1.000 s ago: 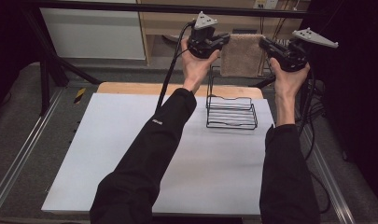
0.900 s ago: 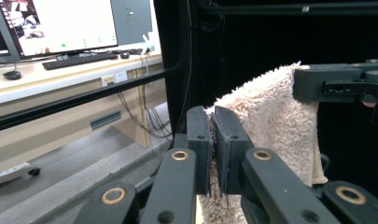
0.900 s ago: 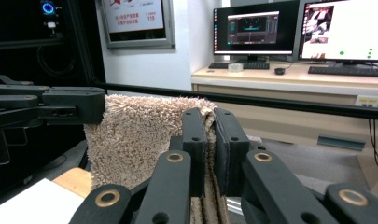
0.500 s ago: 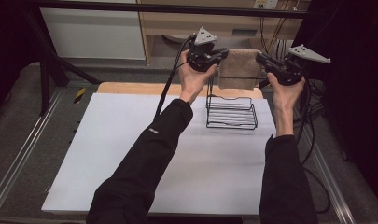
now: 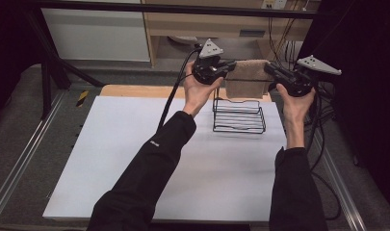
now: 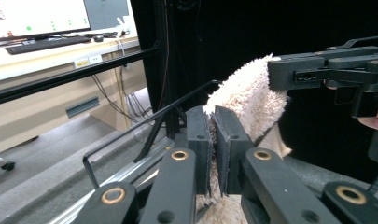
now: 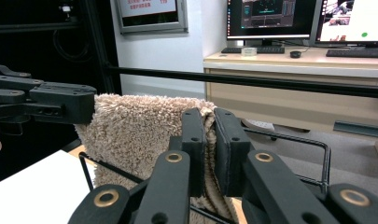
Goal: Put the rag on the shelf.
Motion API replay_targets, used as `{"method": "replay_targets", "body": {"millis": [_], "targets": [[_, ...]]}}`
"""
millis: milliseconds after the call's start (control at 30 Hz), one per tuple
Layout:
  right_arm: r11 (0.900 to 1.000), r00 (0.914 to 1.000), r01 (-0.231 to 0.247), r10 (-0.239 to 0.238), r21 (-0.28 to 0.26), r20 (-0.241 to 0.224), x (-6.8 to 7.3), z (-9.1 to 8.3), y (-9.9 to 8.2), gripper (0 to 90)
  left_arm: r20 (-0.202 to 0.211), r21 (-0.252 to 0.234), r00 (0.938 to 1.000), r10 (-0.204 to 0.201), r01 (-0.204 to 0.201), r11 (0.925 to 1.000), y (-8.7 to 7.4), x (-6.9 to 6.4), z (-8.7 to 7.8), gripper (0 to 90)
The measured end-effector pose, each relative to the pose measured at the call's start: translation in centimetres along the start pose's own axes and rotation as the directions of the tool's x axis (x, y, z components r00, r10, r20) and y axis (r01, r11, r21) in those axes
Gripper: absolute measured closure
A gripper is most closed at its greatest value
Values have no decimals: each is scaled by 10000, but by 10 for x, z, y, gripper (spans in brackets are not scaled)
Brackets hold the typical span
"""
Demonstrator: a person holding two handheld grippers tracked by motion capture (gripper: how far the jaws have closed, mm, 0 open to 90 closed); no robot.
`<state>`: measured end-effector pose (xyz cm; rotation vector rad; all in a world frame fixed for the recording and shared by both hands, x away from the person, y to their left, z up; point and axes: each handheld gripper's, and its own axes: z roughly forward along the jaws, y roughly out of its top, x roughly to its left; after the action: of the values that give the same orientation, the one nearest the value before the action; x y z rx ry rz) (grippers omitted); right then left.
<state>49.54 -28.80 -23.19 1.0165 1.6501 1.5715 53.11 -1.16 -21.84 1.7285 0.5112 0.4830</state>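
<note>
Aloft at the far edge of the table (image 5: 135,159), a beige towel (image 5: 248,79) hangs stretched between two hand-held grippers, above and just beyond a black wire rack (image 5: 238,115) that stands on the white tabletop right of centre. The left gripper (image 5: 229,67) pinches the towel's upper left corner and the right gripper (image 5: 269,70) its upper right corner, so the top edge runs roughly level between them and the cloth drops behind the rack's far rail. In the left gripper view, that gripper (image 6: 212,135) has its two black jaws nearly closed, with only a thin fold of fluffy towel (image 6: 252,102) between the pads; the right gripper (image 6: 326,74) shows farther off, clamped on the towel's far end. In the right gripper view, the jaws of that gripper (image 7: 210,140) are likewise drawn almost together on a fold of towel (image 7: 140,135), with the left gripper (image 7: 42,102) gripping the opposite corner and the rack's (image 7: 294,140) wire frame just below. The person's arms, in black sleeves (image 5: 149,178), reach forward from the near edge, palms turned up under the grippers. Monitors (image 7: 268,18) and a keyboard (image 7: 256,49) sit on a desk beyond the table.
</note>
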Motion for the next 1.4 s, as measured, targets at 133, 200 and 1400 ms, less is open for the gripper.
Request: {"method": "replay_targets", "body": {"millis": [133, 200, 1400], "targets": [[10000, 10000, 0, 0, -12, -61, 1, -3, -2, 834, 85, 65, 9999, 90, -91, 9999, -1, -3, -2, 853], [10000, 10000, 24, -24, 25, -36, 2, -4, -3, 832, 145, 90, 9999, 70, -71, 9999, -1, -4, -3, 853], [9950, 9987, 221, -175, 972, -484, 7, -24, -25, 822, 641, 627, 9947, -801, 761, 9951, -3, -14, -17, 768]]}}
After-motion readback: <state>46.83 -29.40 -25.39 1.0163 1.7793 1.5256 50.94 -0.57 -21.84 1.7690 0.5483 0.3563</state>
